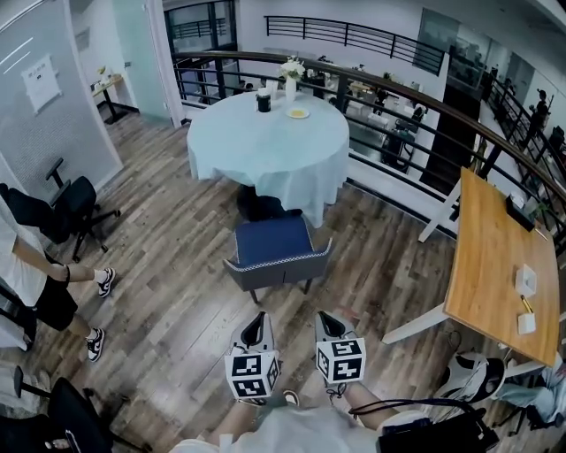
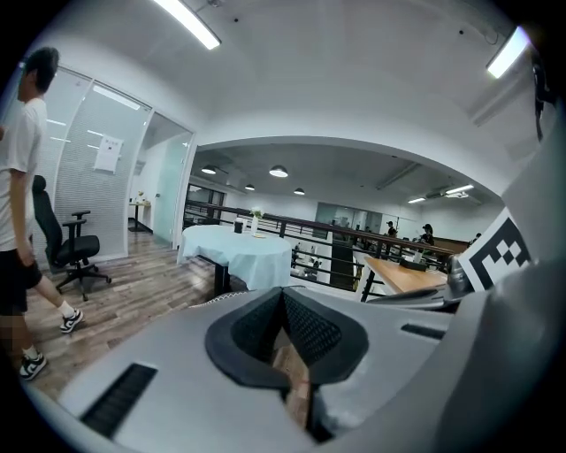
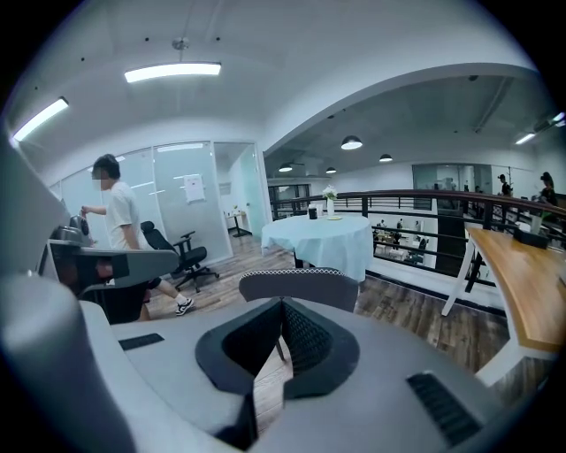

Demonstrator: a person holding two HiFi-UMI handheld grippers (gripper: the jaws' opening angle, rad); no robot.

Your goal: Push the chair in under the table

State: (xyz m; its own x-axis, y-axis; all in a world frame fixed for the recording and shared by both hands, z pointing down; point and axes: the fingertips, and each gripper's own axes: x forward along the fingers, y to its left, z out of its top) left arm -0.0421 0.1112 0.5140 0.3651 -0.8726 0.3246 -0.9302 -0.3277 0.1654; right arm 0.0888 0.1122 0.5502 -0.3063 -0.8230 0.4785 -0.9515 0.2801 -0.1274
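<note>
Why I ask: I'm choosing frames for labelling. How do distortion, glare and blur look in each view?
Head view: evenly lit and sharp, the chair and round table crisp, but the fisheye bows the railing. Left gripper view: dark rounded corners, ceiling strip light blown out white. Right gripper view: same dark corners, second strip light glaring, the chair sharp.

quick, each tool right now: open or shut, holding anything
Left tool: closed, holding nothing.
Right tool: closed, holding nothing.
Neither touches the chair.
</note>
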